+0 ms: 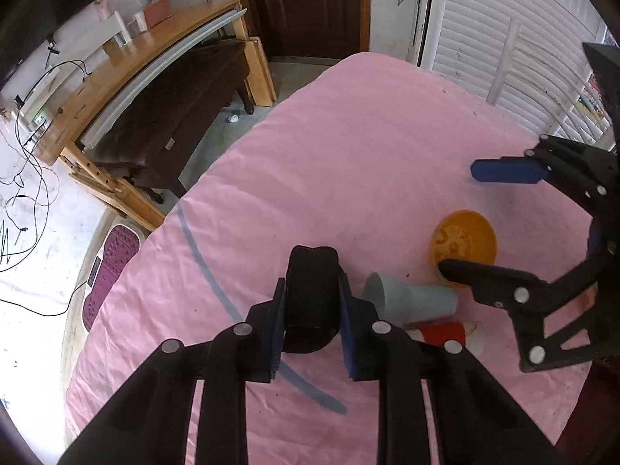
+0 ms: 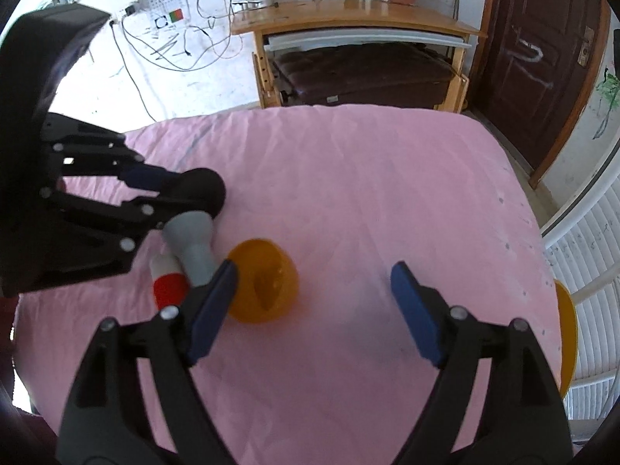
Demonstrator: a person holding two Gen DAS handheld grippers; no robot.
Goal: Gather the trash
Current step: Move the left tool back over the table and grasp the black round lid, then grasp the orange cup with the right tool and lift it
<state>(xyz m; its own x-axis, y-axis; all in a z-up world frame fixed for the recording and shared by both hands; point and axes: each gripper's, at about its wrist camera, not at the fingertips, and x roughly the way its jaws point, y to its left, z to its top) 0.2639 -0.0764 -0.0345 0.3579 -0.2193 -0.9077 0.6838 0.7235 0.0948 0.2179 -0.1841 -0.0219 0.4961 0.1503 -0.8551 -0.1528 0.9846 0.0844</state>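
Pink bedsheet holds all the trash: left gripper clenches a black cup, right gripper gapes empty, orange cup at its ten o'clock, uncollected.

A: Your left gripper is all matte black plastic, with two thick linkage bars per side.

B: And round silver rivets at each pivot. Your fingers carry flat dark-blue pads.

A: Your right gripper matches: black linkages, silver pivots, blue rectangular pads, and a black housing behind
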